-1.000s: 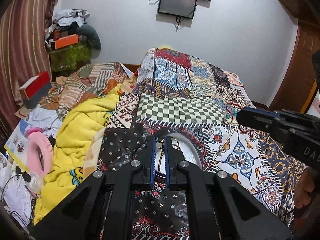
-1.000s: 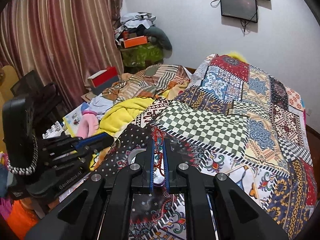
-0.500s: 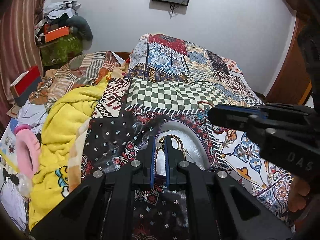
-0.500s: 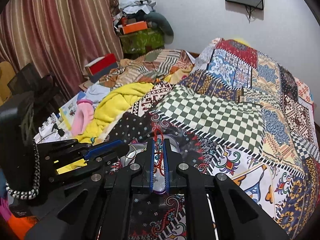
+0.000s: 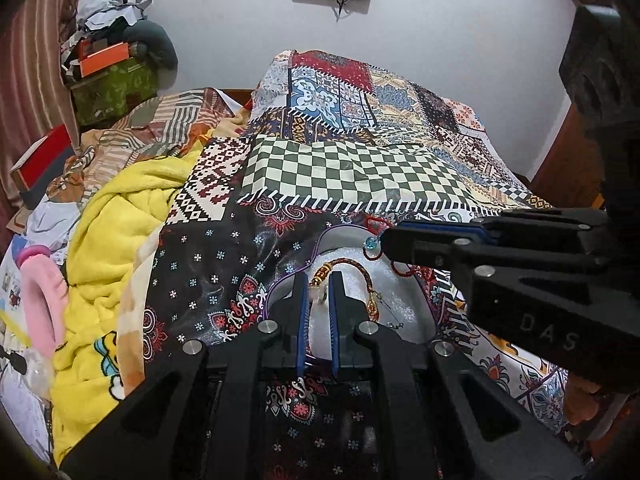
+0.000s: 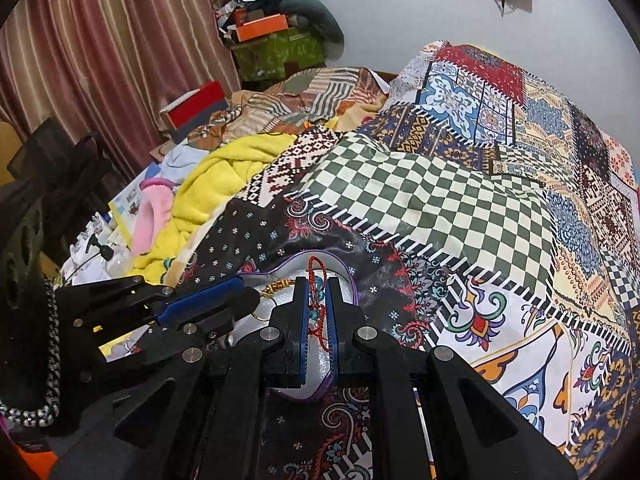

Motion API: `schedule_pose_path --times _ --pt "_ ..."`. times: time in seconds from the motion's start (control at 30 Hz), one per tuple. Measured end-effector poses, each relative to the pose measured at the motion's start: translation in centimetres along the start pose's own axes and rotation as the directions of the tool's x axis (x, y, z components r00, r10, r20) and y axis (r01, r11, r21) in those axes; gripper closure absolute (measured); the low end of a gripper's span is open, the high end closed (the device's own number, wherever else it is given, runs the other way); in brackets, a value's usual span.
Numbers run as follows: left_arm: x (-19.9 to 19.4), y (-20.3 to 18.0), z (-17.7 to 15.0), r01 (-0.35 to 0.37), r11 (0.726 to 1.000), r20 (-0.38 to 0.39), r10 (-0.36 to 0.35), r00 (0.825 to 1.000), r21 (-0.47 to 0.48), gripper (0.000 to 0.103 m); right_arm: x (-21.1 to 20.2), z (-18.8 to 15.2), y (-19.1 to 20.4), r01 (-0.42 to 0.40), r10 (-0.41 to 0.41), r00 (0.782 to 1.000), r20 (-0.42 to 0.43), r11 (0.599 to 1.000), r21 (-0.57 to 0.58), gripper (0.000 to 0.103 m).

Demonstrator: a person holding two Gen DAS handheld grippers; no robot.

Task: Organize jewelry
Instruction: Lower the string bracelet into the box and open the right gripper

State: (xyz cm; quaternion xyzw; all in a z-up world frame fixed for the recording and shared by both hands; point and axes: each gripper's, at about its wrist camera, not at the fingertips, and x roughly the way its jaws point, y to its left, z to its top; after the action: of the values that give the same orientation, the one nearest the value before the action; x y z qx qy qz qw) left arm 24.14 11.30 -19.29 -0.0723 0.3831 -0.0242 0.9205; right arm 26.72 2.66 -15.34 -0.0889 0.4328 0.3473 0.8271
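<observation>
Jewelry tray, white-lined with a purple rim, lies on patchwork bedspread, probably as the sorting spot. Right gripper: fingers nearly closed, pinching red beaded string with blue crystal above the tray, apparently to lay it in. Left gripper: narrow gap over red-and-gold braided bracelet in the tray; hold uncertain. Lettering "DAS" on the right gripper body.

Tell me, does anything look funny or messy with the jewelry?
Yes. The red beaded string with a blue bead is pinched in the right gripper and hangs over the white foam-lined tray, not laid flat. The braided red and gold bracelet lies curled unevenly there, at the left gripper.
</observation>
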Motion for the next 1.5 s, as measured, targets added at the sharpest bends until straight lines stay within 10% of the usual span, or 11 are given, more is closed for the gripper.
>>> schedule_pose_path --times 0.4,0.6,1.5 --pt "-0.9 0.0 0.3 -0.022 1.000 0.014 0.022 1.000 0.001 0.096 0.1 0.0 0.2 -0.003 0.002 1.000 -0.026 1.000 -0.015 0.096" --pt "-2.3 0.9 0.7 -0.060 0.998 0.033 0.061 0.998 -0.032 0.079 -1.4 0.1 0.6 0.008 -0.008 1.000 0.003 1.000 -0.017 0.084" --pt "-10.7 -7.3 1.0 -0.003 0.997 0.126 -0.008 0.992 0.082 0.059 -17.6 -3.9 -3.7 0.189 -0.208 0.955 0.210 0.976 0.107 0.073"
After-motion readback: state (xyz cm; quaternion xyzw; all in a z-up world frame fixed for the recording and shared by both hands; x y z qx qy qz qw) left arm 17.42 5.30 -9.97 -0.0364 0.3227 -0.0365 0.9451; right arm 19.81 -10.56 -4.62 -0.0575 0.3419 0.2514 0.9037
